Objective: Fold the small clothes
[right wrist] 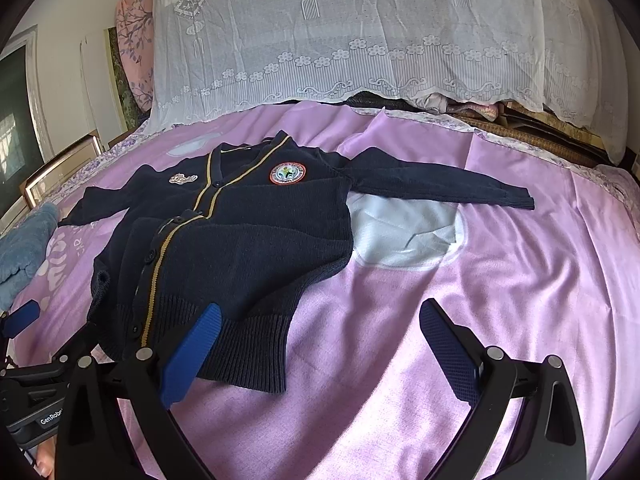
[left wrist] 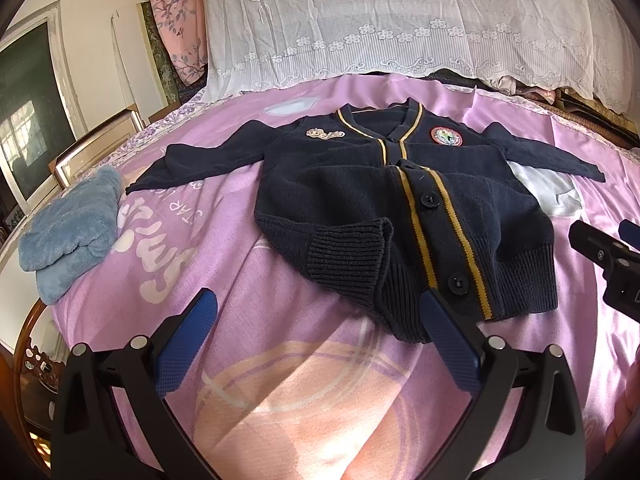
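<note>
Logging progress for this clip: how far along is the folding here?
Barely started. Done: the navy knit cardigan with yellow stripes lies spread face-up on the pink bedsheet, sleeves out; a folded blue fleece item sits aside. In hand: nothing; the left gripper and right gripper are open near its hem. Left: every fold.
</note>
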Motion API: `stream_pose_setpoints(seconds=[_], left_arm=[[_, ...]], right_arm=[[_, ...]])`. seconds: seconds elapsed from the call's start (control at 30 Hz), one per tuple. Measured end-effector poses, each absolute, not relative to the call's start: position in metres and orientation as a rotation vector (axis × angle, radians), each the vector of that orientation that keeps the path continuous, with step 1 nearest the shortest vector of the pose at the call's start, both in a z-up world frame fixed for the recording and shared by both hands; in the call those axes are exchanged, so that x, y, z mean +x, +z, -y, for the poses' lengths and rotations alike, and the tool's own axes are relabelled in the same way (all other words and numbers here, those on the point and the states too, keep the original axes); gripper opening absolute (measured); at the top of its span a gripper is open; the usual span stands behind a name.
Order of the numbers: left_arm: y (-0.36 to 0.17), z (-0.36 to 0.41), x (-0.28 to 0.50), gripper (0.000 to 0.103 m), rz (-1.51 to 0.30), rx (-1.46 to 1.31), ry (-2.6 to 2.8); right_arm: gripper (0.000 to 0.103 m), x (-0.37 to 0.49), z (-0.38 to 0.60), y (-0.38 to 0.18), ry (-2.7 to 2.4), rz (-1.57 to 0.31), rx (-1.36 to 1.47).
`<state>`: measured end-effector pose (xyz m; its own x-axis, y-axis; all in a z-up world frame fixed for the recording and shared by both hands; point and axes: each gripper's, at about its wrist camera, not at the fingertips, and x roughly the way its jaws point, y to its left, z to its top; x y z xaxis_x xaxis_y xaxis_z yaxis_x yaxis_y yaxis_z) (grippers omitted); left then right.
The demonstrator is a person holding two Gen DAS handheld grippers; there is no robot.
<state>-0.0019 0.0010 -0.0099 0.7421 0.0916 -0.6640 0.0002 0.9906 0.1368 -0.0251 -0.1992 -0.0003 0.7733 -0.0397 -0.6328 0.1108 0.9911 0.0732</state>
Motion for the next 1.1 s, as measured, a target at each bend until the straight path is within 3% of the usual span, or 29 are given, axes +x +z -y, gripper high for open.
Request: stream_pose_setpoints(seconds=[0.23, 0.43, 0.83, 1.0, 1.1], left_arm=[[-0.012, -0.003, 0.000, 0.099, -0.747, 0.122, 0.030], [-0.023, -0.025, 0.017, 0.099, -0.865, -0.028, -0.106], [-0.027, -0.037, 0.059, 0.099, -0.930, -0.210, -0.222], [-0.016, -0.029, 0.072, 0.099, -0.901, -0.175, -0.142], [-0.028, -0.029, 0.081, 0.099, -0.923, -0.100, -0.043]], right_arm=[[0.100, -0.027, 0.199, -0.003, -0.079, -0.688, 0.114], [0.100, -0.020, 0.202, -0.011, -0.061, -0.723, 0.142], [0.100, 0.001, 0.232, -0.042, 0.163, -0.809, 0.523], [0.100, 0.024, 0.227, -0.048, 0.173, -0.887, 0.502], [0.090, 0.040, 0.212, -0.049, 0.228, -0.936, 0.450]])
